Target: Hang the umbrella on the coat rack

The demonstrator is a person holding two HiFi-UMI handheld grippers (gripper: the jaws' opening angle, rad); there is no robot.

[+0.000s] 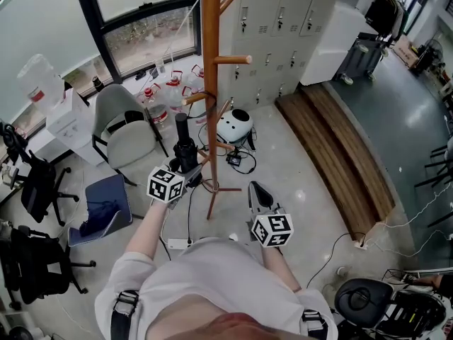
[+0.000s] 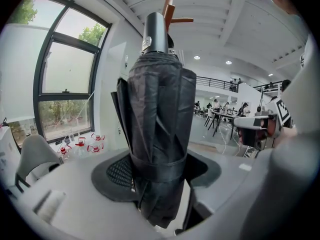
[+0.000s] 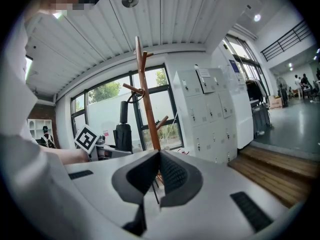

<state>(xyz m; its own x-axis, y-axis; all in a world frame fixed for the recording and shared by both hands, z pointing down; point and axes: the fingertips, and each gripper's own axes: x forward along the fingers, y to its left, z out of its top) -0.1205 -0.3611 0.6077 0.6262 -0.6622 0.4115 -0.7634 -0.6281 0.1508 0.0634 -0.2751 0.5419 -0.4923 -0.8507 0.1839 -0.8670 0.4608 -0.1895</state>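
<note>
Our left gripper [image 1: 185, 170] has its jaws clamped on the folded black fabric umbrella [image 2: 157, 134]. The umbrella stands upright between them, its black handle end rising well above the pads. Our right gripper [image 3: 157, 159] holds nothing, and its jaws are pressed together at the tips. Just beyond the left jaws, and ahead and to the left of the right jaws, stands the tall brown wooden coat rack [image 1: 211, 62] with its angled pegs. Farther off are a grey shell chair [image 1: 127, 129], grey metal lockers [image 1: 283, 20] and a dark-framed window [image 1: 141, 20].

Left tongs [image 2: 159, 176] clamping umbrella [image 2: 157, 124], right tongs [image 3: 159, 160] closed
</note>
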